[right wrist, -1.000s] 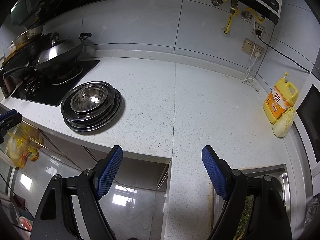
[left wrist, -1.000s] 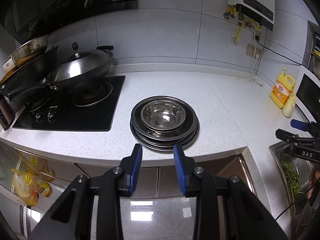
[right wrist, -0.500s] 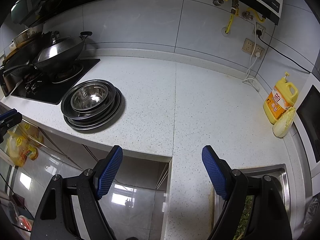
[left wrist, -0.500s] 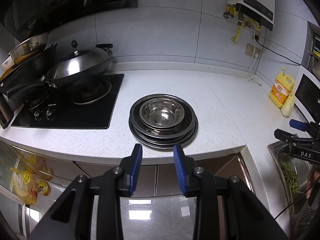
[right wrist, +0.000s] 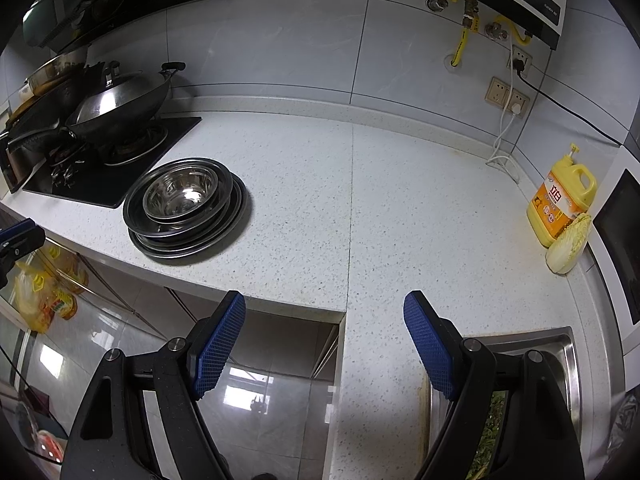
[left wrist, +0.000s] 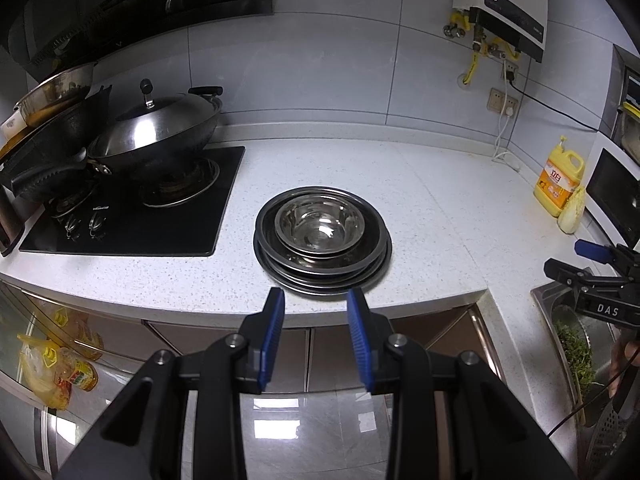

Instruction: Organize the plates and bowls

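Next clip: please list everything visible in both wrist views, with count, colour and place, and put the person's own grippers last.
Shiny steel bowl: one, silver, nested on top of the plate stack.
Stacked round steel plates: several, exact count unclear, dark silver, on the white speckled countertop beside the hob.
Lidded steel wok: one, silver-black, on the black gas hob.
Dark frying pan: one, black, on the hob's left side.
Yellow detergent jug: one, yellow, against the right wall.
Pale napa cabbage: one, leaning by the jug.
White water heater: one, on the wall.
Steel sink: one, lower right.
Left gripper: blue-padded fingers parted, empty.
Right gripper: fingers wide apart, empty.
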Available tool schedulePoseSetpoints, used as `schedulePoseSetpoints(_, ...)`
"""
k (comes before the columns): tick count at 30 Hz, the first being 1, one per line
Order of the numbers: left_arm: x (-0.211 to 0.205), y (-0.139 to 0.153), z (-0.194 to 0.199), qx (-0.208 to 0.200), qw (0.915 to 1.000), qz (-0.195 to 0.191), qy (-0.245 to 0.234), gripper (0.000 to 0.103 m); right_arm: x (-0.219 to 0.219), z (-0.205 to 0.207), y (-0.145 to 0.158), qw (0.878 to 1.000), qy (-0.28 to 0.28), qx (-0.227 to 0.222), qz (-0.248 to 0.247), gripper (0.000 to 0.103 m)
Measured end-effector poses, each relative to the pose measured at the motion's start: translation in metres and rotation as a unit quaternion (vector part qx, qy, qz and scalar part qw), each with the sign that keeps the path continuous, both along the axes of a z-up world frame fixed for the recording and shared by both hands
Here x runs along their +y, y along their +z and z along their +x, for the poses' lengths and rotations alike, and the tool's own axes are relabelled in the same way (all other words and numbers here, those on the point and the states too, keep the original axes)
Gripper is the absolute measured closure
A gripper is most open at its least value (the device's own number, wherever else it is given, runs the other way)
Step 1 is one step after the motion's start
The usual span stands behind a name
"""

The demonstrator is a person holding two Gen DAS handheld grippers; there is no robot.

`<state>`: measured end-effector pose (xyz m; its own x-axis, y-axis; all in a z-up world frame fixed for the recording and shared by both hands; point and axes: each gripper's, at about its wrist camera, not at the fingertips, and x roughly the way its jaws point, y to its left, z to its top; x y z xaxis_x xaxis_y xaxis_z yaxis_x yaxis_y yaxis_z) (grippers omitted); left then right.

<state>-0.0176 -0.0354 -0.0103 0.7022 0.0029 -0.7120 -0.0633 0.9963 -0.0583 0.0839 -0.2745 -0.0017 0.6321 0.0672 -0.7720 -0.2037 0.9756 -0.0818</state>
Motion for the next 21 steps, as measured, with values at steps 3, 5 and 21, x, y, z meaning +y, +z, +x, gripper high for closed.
schedulePoseSetpoints(3,-0.0001,0.0007,-0.0014,-0.005,1.0,-0.005,-0.002,0.072,-0.0004,-0.0002,0.0001,1.0,0.0,0.0,0.0,0.026)
schedulePoseSetpoints(5,-0.0001,0.0008,-0.002,-0.005,0.9999,-0.008,-0.003,0.072,-0.0015,-0.0008,-0.0004,1.0,0.0,0.0,0.0,0.026)
schedulePoseSetpoints(21,-0.0052,0.0039,0.0027,-0.006,1.0,-0.004,-0.004,0.072,-0.0055,-0.002,-0.0003,1.0,-0.002,0.0,0.002,0.026)
